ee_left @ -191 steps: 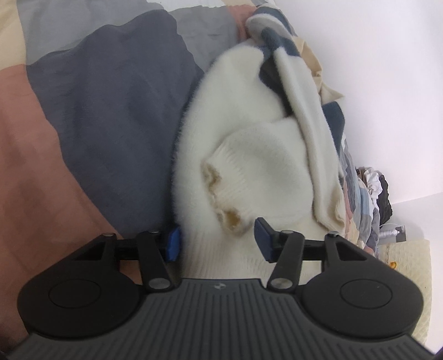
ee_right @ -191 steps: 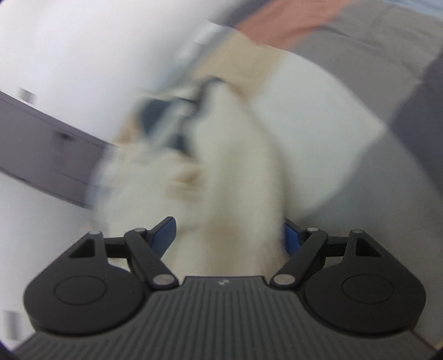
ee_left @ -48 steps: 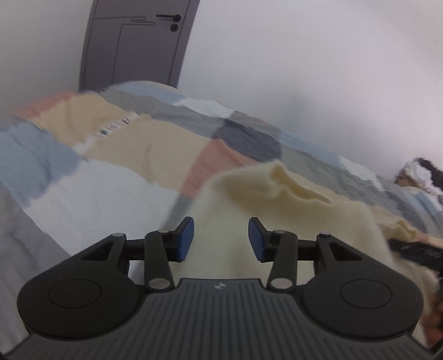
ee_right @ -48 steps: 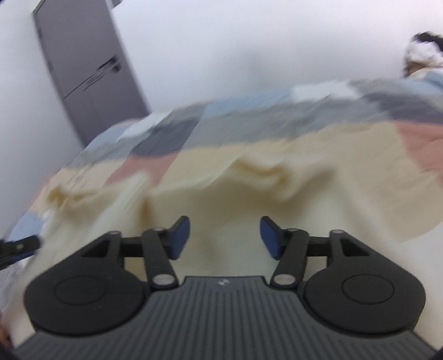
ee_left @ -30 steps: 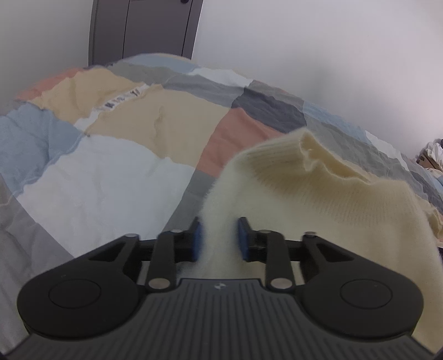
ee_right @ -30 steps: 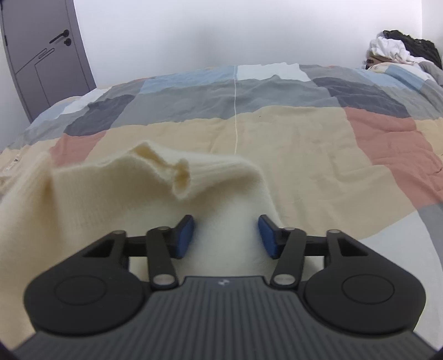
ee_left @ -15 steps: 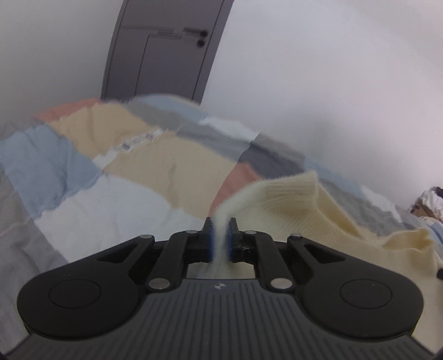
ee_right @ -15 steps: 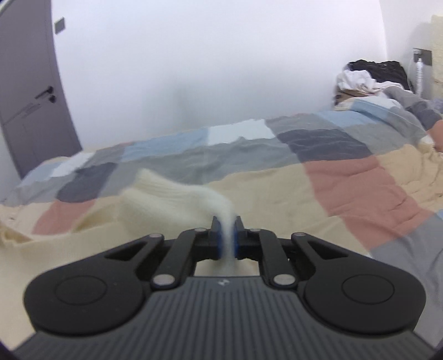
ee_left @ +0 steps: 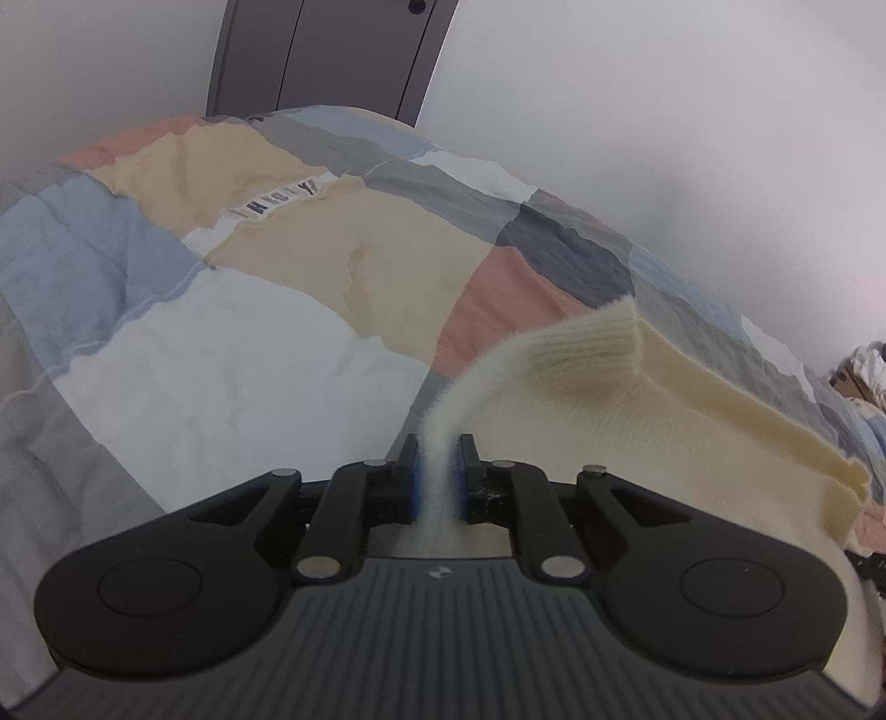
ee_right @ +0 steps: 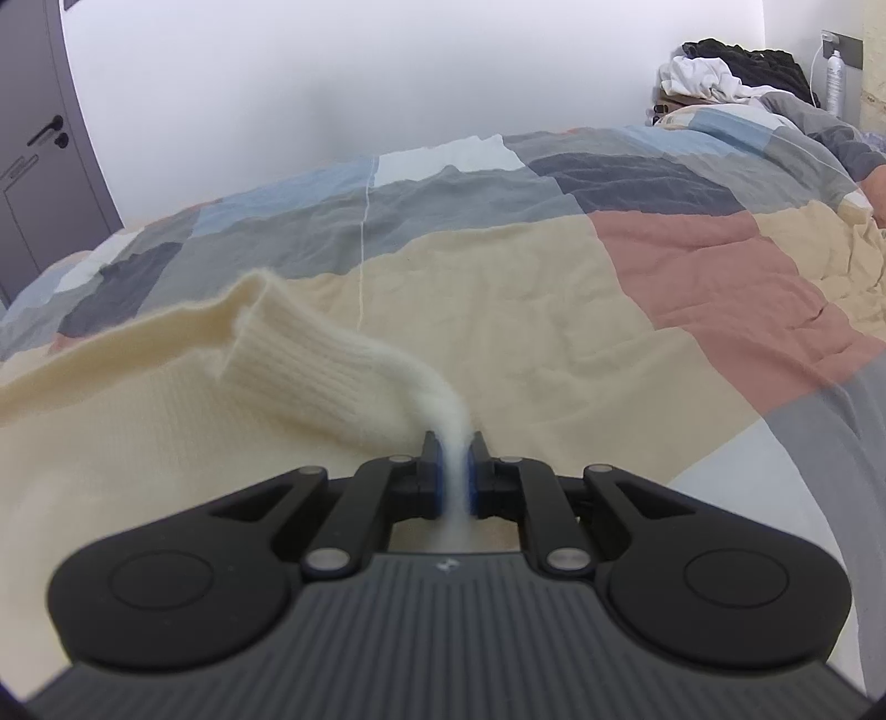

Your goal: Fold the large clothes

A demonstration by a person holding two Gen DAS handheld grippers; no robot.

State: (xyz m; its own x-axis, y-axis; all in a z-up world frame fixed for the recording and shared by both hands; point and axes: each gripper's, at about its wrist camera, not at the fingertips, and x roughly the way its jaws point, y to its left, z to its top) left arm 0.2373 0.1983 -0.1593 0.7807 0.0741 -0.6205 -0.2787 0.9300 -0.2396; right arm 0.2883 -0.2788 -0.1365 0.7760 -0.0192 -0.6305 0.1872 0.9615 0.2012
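Here, largest thing first.
Bed: a patchwork quilt [ee_right: 554, 310] in tan, salmon, grey, pale blue and white covered it and filled both views; it was the one thing that bore the rest.
On the quilt: the cream knit sweater [ee_right: 138, 421] lay spread over the near part, its body running left in the right wrist view and right in the left wrist view [ee_left: 692, 432].
Far end of bed: a heap of white and black clothes [ee_right: 720, 72] sat by the wall, well apart from the sweater.
Door: a grey door [ee_left: 332, 50] stood beyond the bed's far edge.
Sweater cuffs: one ribbed cuff [ee_right: 310, 365] rose off the quilt toward the right tongs; another ribbed cuff [ee_left: 592, 343] rose toward the left tongs.
Left gripper [ee_left: 440, 471]: jaws had just been closing and were pressed nearly together, pinching a thin fold of the sweater's knit between the blue pads [ee_left: 419, 476].
Right gripper [ee_right: 455, 476]: jaws likewise had just been closing, now pinched on a narrow fold of the same sweater, the knit drawn up into them.
Label strip: a small white printed strip [ee_left: 277, 202] lay on the quilt; its letters were too blurred to read.
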